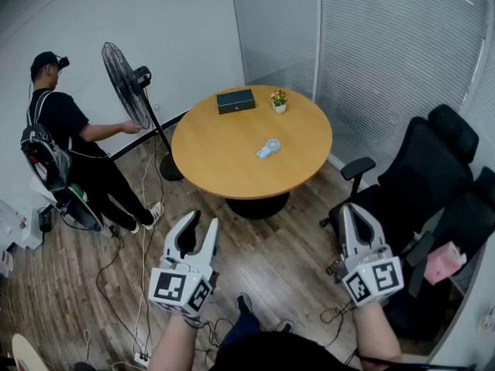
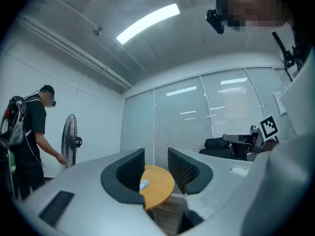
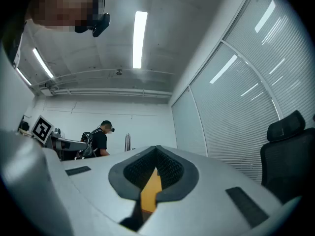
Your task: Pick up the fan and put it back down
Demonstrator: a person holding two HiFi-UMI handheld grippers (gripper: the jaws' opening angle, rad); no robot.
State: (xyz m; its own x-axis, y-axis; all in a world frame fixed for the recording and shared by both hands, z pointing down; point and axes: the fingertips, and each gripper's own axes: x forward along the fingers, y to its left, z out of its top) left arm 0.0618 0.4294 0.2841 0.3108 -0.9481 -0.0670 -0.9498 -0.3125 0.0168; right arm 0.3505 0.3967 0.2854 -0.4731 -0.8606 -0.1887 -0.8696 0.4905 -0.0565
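Left gripper point(image 1: 201, 223) fingers apart, empty, right gripper point(image 1: 350, 209) fingers closed together, small white fan point(image 1: 268, 149) on table point(image 1: 224, 165), details indistinct

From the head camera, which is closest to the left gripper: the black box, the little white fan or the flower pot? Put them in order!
1. little white fan, middle of the round table, nearest the left gripper.
2. black box, at the table's far edge, left part.
3. flower pot, at the far edge too but further right, only a bit beyond the box.
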